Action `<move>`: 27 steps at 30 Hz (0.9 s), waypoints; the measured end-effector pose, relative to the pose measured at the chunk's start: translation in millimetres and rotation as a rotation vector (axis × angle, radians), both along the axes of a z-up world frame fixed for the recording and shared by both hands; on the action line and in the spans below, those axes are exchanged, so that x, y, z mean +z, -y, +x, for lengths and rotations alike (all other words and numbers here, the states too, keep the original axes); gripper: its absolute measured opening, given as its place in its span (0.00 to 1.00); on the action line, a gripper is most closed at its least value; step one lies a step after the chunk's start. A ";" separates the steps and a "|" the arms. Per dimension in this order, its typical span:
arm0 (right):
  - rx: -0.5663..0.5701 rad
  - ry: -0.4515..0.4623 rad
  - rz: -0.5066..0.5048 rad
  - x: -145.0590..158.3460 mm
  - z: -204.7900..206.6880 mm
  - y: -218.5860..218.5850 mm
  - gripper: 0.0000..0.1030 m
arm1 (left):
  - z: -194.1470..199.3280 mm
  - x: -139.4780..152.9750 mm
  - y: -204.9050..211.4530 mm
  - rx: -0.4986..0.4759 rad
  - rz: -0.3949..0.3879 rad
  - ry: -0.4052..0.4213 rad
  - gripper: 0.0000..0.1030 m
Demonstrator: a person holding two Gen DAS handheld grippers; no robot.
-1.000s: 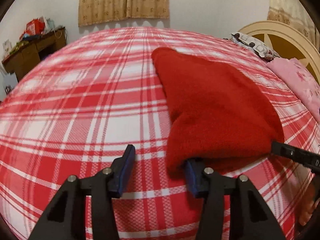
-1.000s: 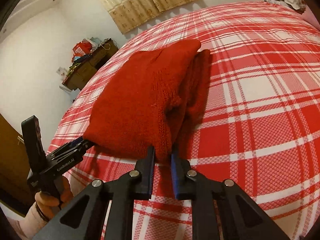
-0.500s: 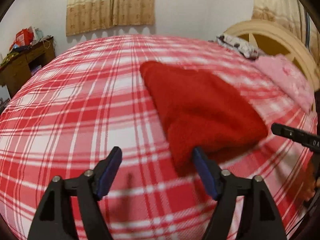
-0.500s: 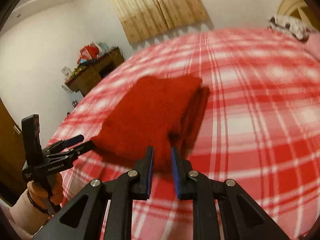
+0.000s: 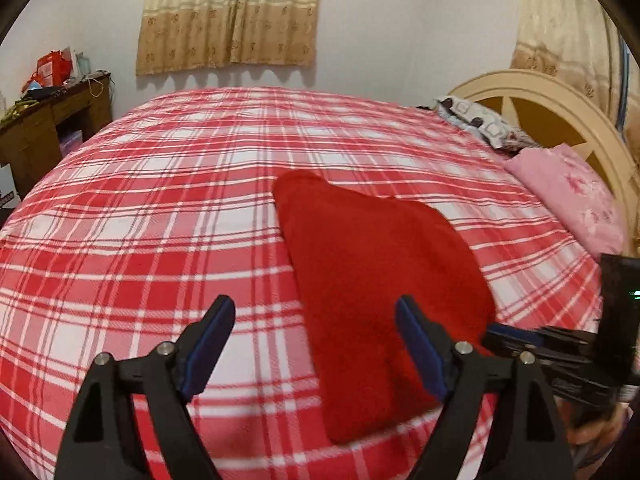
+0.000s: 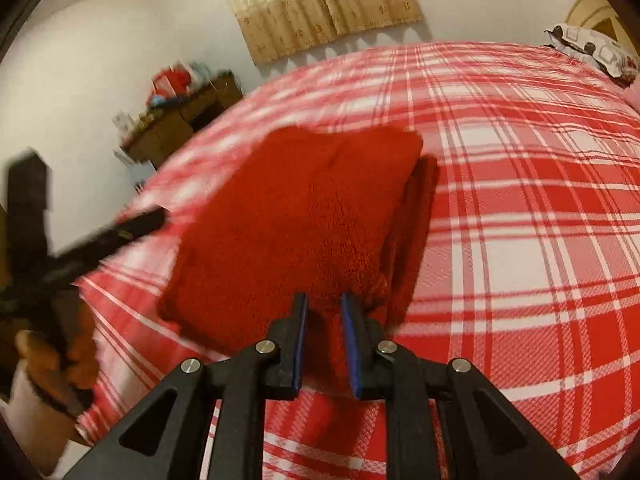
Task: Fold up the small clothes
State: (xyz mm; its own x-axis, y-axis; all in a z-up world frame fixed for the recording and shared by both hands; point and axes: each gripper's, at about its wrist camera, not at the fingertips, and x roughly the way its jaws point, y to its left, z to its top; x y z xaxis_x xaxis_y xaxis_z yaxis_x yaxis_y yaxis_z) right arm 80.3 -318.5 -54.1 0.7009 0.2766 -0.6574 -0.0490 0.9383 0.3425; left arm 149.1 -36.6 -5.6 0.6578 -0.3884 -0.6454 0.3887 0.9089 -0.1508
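1. One red garment (image 5: 380,272), fleecy and thick, folded into a stack of layers with the fold edges showing along its right side in the right wrist view (image 6: 304,216).
2. Lying flat on the plaid bed (image 5: 160,240), near the bed's front edge and toward the headboard side; narrow at its far end, broad at its near end in the left wrist view.
3. Left gripper (image 5: 316,344) spread wide, jaws having just been opening; near corner of the garment lying below and between the blue pads, neither pad pressing on it.
4. Right gripper (image 6: 324,344) narrow, pads close together with the garment's near edge bunched between them; gripped, by the look of it.
5. In the right wrist view, left gripper (image 6: 136,224) blurred at the left, its tips just beside the garment's left corner, one hand (image 6: 56,356) on its handle.
6. In the left wrist view, right gripper (image 5: 516,336) at the garment's right corner.
7. Count of the rest: one bed, one headboard (image 5: 560,120), two pillows at the bed's head, one pink (image 5: 572,196) and one patterned (image 5: 480,124), two curtains (image 5: 232,12), one cluttered wooden desk (image 5: 44,120) beside the bed's far left corner.
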 end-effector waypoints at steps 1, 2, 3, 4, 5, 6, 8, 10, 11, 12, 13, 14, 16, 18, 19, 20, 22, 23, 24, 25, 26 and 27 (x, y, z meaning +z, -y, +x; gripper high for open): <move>-0.021 0.014 0.020 4.0 -0.1 4.4 0.24 | 8.8 -1.5 1.2 0.000 -0.019 -0.014 0.82; -0.058 0.029 0.047 9.8 1.2 14.4 0.32 | 15.7 -3.2 1.8 -0.001 -0.038 -0.029 0.82; -0.087 0.040 0.061 13.0 3.9 21.0 0.54 | 28.0 -6.7 4.2 0.002 -0.058 -0.057 0.82; -0.114 0.059 0.071 15.9 7.2 28.2 0.67 | 35.2 -9.0 5.4 0.006 -0.070 -0.079 0.82; -0.143 0.079 0.076 18.3 13.2 35.2 0.68 | 43.0 -11.8 6.7 0.008 -0.081 -0.096 0.82; -0.164 0.077 0.082 18.4 21.7 41.3 0.68 | 54.6 -15.5 9.9 0.011 -0.092 -0.114 0.82; -0.159 0.030 0.123 10.7 46.0 50.3 0.68 | 72.0 -22.1 17.5 0.020 -0.077 -0.140 0.82; -0.154 -0.013 0.133 -1.5 63.3 50.0 0.68 | 85.8 -31.0 26.1 0.025 -0.060 -0.177 0.82; -0.153 -0.042 0.121 -9.7 73.0 46.9 0.68 | 90.1 -35.4 29.2 0.031 -0.051 -0.194 0.82; -0.153 -0.056 0.118 -16.0 78.1 44.8 0.68 | 94.8 -40.7 32.2 0.031 -0.058 -0.218 0.82; -0.152 -0.060 0.130 -20.8 80.4 43.3 0.68 | 95.7 -43.7 33.1 0.025 -0.073 -0.238 0.82; -0.157 -0.058 0.160 -25.9 81.5 44.1 0.68 | 96.6 -47.7 33.7 0.018 -0.085 -0.265 0.83; -0.167 -0.049 0.182 -29.1 81.4 46.4 0.68 | 96.4 -53.6 34.1 0.009 -0.098 -0.295 0.86; -0.158 -0.049 0.189 -30.8 82.9 46.3 0.68 | 95.5 -54.4 31.1 -0.002 -0.122 -0.306 0.86; -0.151 -0.047 0.191 -30.9 82.3 45.8 0.68 | 94.2 -54.2 31.0 -0.008 -0.122 -0.307 0.86; -0.133 -0.046 0.196 -31.2 82.2 44.2 0.68 | 92.7 -53.7 31.6 -0.014 -0.119 -0.303 0.86; -0.113 -0.044 0.196 -30.6 82.9 41.0 0.68 | 90.6 -53.7 31.6 -0.029 -0.123 -0.296 0.86; -0.109 -0.043 0.200 -30.4 82.9 40.0 0.68 | 90.4 -54.0 30.4 -0.035 -0.129 -0.296 0.87; -0.108 -0.043 0.210 -31.6 84.1 40.7 0.68 | 92.3 -54.8 29.1 -0.043 -0.138 -0.298 0.87; -0.108 -0.044 0.220 -33.0 86.2 41.7 0.68 | 93.9 -55.5 27.5 -0.052 -0.149 -0.298 0.87; -0.111 -0.043 0.230 -33.5 87.6 43.0 0.68 | 94.6 -56.2 26.4 -0.063 -0.155 -0.294 0.87; -0.114 -0.041 0.233 -33.8 89.2 43.2 0.68 | 96.0 -56.4 27.4 -0.071 -0.153 -0.287 0.88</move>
